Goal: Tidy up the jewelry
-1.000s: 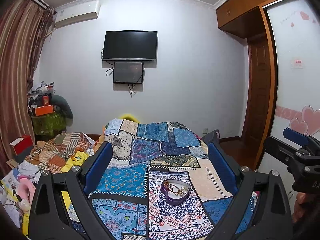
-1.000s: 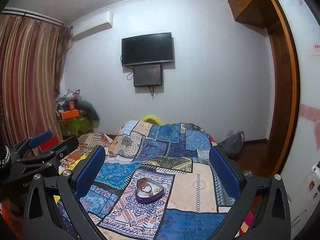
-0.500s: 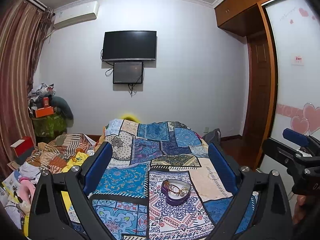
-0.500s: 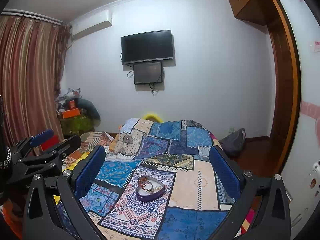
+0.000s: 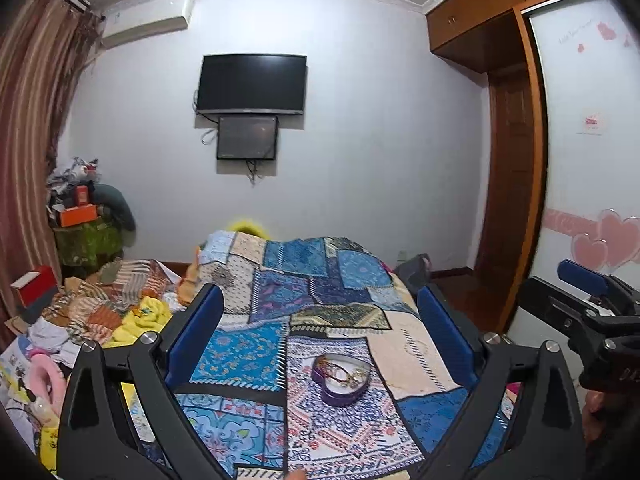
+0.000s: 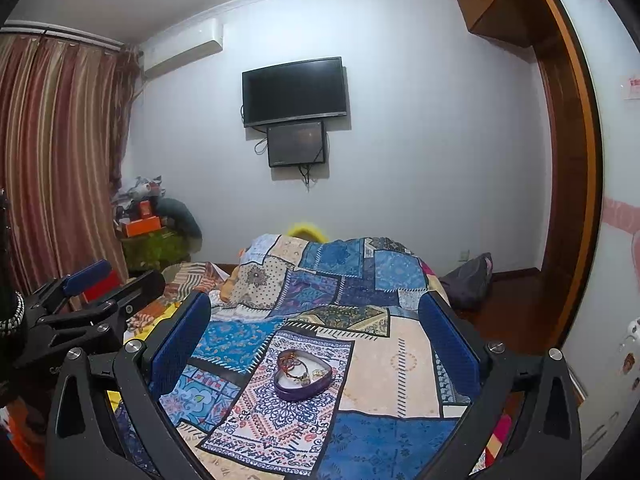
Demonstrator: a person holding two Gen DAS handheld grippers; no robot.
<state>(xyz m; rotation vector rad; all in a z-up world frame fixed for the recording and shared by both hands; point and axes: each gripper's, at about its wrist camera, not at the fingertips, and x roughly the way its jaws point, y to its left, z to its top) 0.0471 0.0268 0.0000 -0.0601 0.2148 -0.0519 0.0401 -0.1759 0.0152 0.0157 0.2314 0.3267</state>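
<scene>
Left wrist: heart box (image 5: 341,378) mid-quilt (image 5: 408,354), jaws spread wide.

We can read no text: the wardrobe door (image 5: 580,120) bears faint script and a small red sign (image 5: 593,121), both illegible.

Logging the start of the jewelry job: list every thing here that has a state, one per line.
left claw: open, empty
right claw: open, empty
heart-shaped purple tin: lid off, jewelry inside, resting on the patchwork quilt
wall TV: screen dark
smaller screen under it: dark
striped curtains: drawn
</scene>
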